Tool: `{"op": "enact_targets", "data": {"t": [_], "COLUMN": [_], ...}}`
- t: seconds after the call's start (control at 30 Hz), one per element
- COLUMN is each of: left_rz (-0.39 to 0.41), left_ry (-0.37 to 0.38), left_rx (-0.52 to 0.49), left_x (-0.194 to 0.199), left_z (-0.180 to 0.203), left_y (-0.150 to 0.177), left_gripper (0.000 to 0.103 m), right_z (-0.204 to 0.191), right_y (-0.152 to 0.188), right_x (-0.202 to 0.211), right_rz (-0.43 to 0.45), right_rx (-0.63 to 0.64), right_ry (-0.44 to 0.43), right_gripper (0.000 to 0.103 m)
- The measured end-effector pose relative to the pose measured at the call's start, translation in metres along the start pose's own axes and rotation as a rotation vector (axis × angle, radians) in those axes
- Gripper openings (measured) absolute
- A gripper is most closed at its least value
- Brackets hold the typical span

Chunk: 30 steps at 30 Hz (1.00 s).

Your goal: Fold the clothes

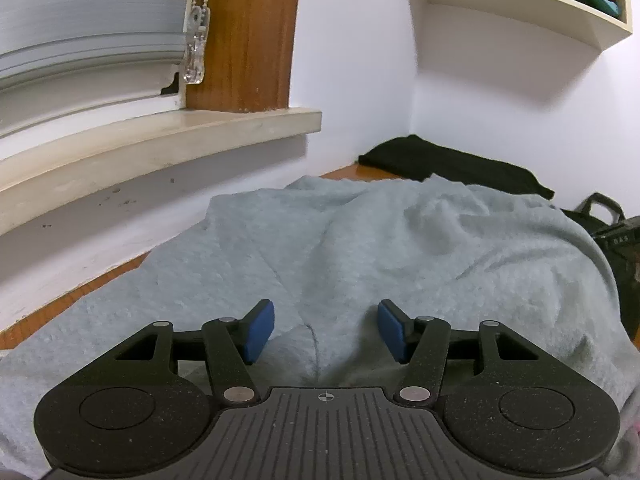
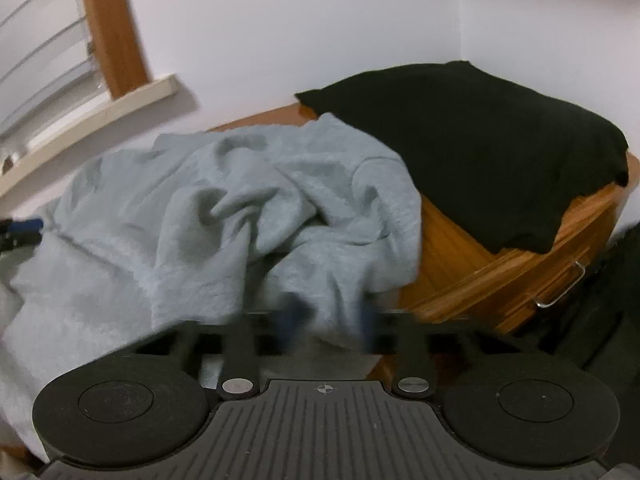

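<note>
A light blue-grey fleece garment [image 1: 360,248] lies rumpled over the wooden top. In the left wrist view my left gripper [image 1: 326,332] rests low on it, open, with its blue pads [image 1: 260,330] wide apart and only flat cloth between them. In the right wrist view the same garment [image 2: 208,208] bunches up and hangs over the front edge of the dresser. My right gripper [image 2: 330,322] is at that hanging fold. Its fingers [image 2: 292,320] are smeared by blur, with cloth between them, so their grip is unclear. A blue pad of the left gripper [image 2: 24,224] shows at the far left.
A folded black garment [image 2: 480,140] lies in the back corner of the wooden dresser [image 2: 460,264], which has a metal drawer handle [image 2: 560,284]. A window sill [image 1: 140,148] runs along the left wall. A shelf [image 1: 520,8] hangs above, and a dark bag [image 1: 612,232] sits at the right.
</note>
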<state>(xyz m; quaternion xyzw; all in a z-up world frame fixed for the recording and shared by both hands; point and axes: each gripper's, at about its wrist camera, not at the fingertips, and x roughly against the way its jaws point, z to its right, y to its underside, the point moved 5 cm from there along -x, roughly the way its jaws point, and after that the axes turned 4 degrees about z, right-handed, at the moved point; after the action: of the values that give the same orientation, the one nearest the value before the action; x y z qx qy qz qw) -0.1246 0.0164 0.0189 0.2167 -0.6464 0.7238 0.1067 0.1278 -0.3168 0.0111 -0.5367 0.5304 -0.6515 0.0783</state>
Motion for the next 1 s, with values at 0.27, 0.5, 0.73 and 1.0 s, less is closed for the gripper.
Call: {"op": "enact_targets", "data": {"t": [0.27, 0.5, 0.73, 1.0], "left_rz": [-0.009, 0.006, 0.018, -0.219], "left_ry": [-0.011, -0.025, 0.083, 0.019], "left_rx": [0.007, 0.001, -0.023, -0.195], "left_x": [-0.002, -0.001, -0.012, -0.085], "left_z": [-0.005, -0.005, 0.024, 0.038], "left_y": [0.002, 0.001, -0.035, -0.027], "left_gripper": [0.062, 0.062, 0.055, 0.022], "right_z": [0.01, -0.011, -0.025, -0.009], "right_y": [-0.065, -0.07, -0.075, -0.099], "right_x": [0.083, 0.056, 0.038, 0.055], "right_rz": [0.104, 0.058, 0.118, 0.105], "right_rx": [0.309, 0.515, 0.444, 0.533], "right_ry": [0.384, 0.493, 0.362, 0.409], "right_gripper": [0.006, 0.006, 0.006, 0.005]}}
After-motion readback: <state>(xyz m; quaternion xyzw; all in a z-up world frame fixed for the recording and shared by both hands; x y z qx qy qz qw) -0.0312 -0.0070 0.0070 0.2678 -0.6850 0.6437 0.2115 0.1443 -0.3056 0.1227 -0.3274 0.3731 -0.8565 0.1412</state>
